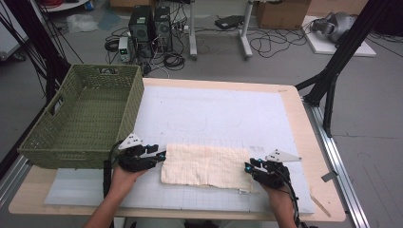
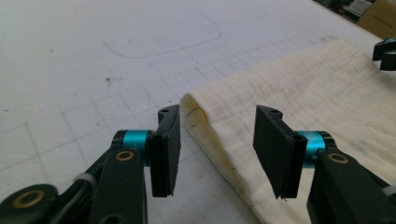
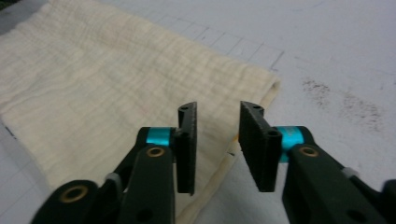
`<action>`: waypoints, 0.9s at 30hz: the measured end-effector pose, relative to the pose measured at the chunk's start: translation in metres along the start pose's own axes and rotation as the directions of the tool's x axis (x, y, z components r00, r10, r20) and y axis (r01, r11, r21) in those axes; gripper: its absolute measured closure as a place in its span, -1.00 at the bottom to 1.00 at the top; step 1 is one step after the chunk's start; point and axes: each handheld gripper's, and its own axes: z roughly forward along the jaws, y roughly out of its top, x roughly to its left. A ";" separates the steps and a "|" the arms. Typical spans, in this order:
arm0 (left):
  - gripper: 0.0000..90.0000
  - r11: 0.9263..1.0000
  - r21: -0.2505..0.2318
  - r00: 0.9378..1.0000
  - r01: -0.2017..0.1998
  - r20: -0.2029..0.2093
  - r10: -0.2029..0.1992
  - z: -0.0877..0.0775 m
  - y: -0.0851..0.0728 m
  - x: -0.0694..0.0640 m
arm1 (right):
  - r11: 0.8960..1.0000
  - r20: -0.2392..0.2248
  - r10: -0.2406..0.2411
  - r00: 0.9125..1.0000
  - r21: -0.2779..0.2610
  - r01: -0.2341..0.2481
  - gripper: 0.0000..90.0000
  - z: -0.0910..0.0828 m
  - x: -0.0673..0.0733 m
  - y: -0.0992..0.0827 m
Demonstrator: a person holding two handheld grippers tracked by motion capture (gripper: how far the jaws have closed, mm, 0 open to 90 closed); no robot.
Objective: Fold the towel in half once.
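The left tool (image 2: 217, 149) is held open, with the folded end of the cream cloth (image 2: 299, 93) lying between its jaws but not pinched. The right tool (image 3: 217, 144) is also open, a little less wide, and the other end of the cloth (image 3: 112, 88) sits under its jaws without being squeezed. The cloth (image 1: 206, 165) is spread flat on the white mat (image 1: 214, 114), near the front of the surface (image 1: 304, 123). A green basket (image 1: 83, 114) is seen at the far left corner, well apart from the cloth
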 end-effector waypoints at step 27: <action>-0.03 1.000 0.014 0.999 -0.017 -0.036 0.018 0.031 0.026 0.005 | 0.998 0.131 -0.032 0.991 -0.047 0.038 -0.02 0.002 -0.015 0.031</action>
